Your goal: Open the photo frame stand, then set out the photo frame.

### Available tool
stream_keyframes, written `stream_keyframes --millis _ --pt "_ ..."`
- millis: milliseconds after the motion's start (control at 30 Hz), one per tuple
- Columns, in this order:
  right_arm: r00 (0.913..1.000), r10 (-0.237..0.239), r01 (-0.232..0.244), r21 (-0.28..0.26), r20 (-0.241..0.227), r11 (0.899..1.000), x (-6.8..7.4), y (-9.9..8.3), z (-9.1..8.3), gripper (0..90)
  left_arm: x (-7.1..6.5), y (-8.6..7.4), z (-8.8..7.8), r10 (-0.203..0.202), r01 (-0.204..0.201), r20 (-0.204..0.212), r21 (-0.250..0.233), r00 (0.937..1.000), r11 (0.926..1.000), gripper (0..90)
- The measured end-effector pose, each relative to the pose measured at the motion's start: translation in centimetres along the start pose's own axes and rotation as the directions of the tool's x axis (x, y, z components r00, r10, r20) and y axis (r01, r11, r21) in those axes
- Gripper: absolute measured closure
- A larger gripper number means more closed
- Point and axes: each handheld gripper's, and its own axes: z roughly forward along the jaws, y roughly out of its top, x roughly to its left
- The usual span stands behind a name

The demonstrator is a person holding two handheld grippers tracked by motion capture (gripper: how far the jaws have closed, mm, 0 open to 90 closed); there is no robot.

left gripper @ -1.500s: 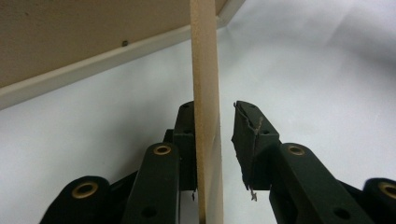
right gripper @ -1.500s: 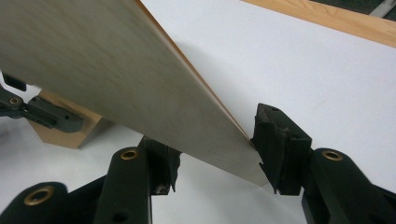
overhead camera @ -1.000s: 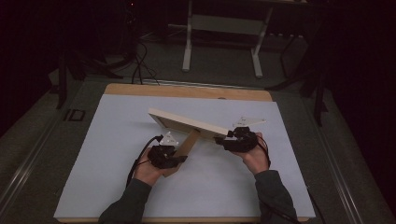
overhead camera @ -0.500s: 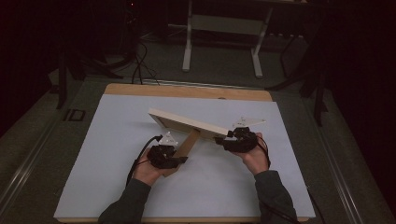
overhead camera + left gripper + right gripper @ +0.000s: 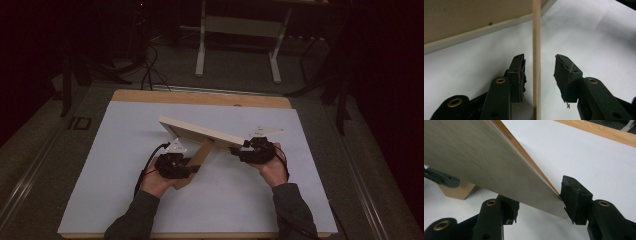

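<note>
Across the middle of the white table cover point(image 5: 125, 165), framed by a wooden table edge point(image 5: 200, 96) at twelve o'clock, a pale wooden panel point(image 5: 200, 131) stands tilted, running from ten o'clock down toward three o'clock; a narrow wooden prop strip point(image 5: 199, 159) leans from its underside toward seven o'clock. Panel: flat, thin, straight-edged, matt grain, with a darker rear edge in the right gripper view; judged stiff, light and fairly grippy, best taken at an edge or corner, where thin stock fits between pads. Right gripper point(image 5: 537, 203): black jaws clamped on the panel's lower corner, which lies between them. Left gripper point(image 5: 539, 75): jaws apart and just having opened, the strip's thin edge point(image 5: 536, 50) standing between the worn pads point(image 5: 521, 75) without being pressed. Judged risk: released, the strip may slip on the smooth cover.
</note>
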Motion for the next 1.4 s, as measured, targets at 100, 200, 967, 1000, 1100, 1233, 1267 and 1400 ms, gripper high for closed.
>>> stream_keyframes --millis 100,200,967,1000,1100,1233,1267,1400 --pt "1.0 -0.001 0.001 0.002 0.002 1.0 0.0 -0.1 0.1 48.4 0.1 0.0 -0.3 -0.012 0.012 0.006 -0.015 0.9999 0.9998 60.6" --pt "1.0 -0.002 0.002 -0.002 0.002 1.0 0.0 -0.2 0.1 48.3 0.2 0.1 -0.6 -0.02 0.02 0.015 -0.035 0.9997 0.9992 60.6" --pt "0.9996 -0.017 0.017 -0.016 0.024 1.0 0.4 -0.7 0.3 44.3 1.2 0.3 -3.3 -0.076 0.076 0.005 -0.145 0.9971 0.9865 59.7" --pt "0.9995 -0.018 0.018 -0.015 0.025 1.0 0.4 -0.7 0.3 44.3 1.2 0.3 -3.4 -0.082 0.082 0.007 -0.15 0.9966 0.9852 59.8" --pt "0.999 -0.027 0.027 -0.006 0.036 1.0 0.6 -0.7 0.2 43.8 1.4 0.4 -3.7 -0.091 0.091 0.004 -0.161 0.9958 0.9827 60.0" --pt "0.9985 -0.04 0.04 -0.003 0.037 0.999 0.7 -0.8 0.1 39.9 1.6 0.4 -4.0 -0.099 0.096 -0.006 -0.168 0.9951 0.9811 60.0" --pt "0.9982 -0.035 0.035 0.008 0.05 0.999 0.7 -0.8 0.2 37.2 1.6 0.3 -4.0 -0.101 0.098 -0.006 -0.169 0.9949 0.9807 60.1" --pt "0.9957 -0.041 0.037 0.043 0.083 0.998 0.4 -1.4 0.3 35.1 1.8 0.3 -4.2 -0.109 0.104 -0.017 -0.175 0.9939 0.979 60.0"
